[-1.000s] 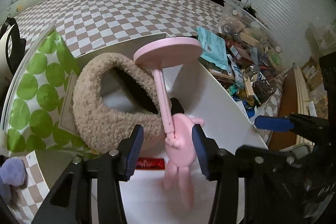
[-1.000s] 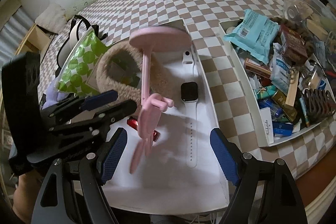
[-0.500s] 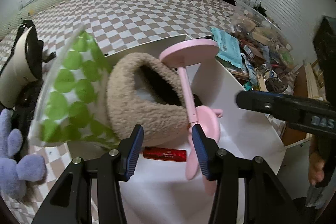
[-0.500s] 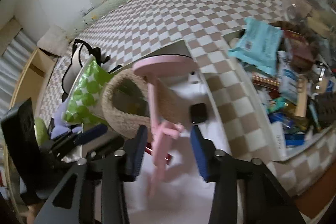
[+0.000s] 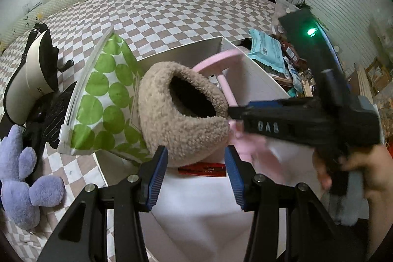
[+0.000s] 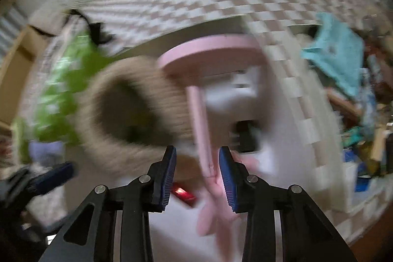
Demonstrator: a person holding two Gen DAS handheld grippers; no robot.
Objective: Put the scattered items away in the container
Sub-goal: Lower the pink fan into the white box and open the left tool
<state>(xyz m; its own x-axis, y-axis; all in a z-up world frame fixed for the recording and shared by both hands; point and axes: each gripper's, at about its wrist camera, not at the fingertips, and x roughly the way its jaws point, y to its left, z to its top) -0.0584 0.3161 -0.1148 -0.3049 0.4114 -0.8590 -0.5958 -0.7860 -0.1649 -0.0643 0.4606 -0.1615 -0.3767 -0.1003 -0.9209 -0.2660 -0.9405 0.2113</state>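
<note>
A white box (image 5: 196,213) sits on the checked bedspread (image 5: 172,6) and holds most of the things; the left gripper (image 5: 195,173) hovers over the box's near edge with its blue pads spread and nothing between them, the fluffy tan hat (image 5: 176,119) just beyond its tips. The hat lies toward the box's left side, its dark opening facing up and to the right; a flat red item (image 5: 202,169) lies on the box floor at the hat's near edge. A pink stand (image 5: 221,60), a round disc on a thin stem, rises tilted in the middle of the box, just right of the hat; its lower part is blurred in both views.

The right gripper (image 6: 197,176) has its pads close on either side of the pink stem (image 6: 200,124), narrowly parted; the blur makes it impossible to tell whether they press the stem or only flank it. In the left view that gripper reaches in from the right, held by a hand (image 5: 353,171), its tip at the stem beside the hat.

A green-spotted bag (image 5: 100,100) leans at the box's left edge, partly over the wall; a purple plush toy (image 5: 22,178) lies on the bedspread well left of the box, with a cream and black item (image 5: 29,75) beyond it. A dark watch face (image 6: 246,136) shows on the box floor right of the stem. A second tray crowded with packets, a teal one (image 5: 266,48) on top, lies beyond the box's right edge.
</note>
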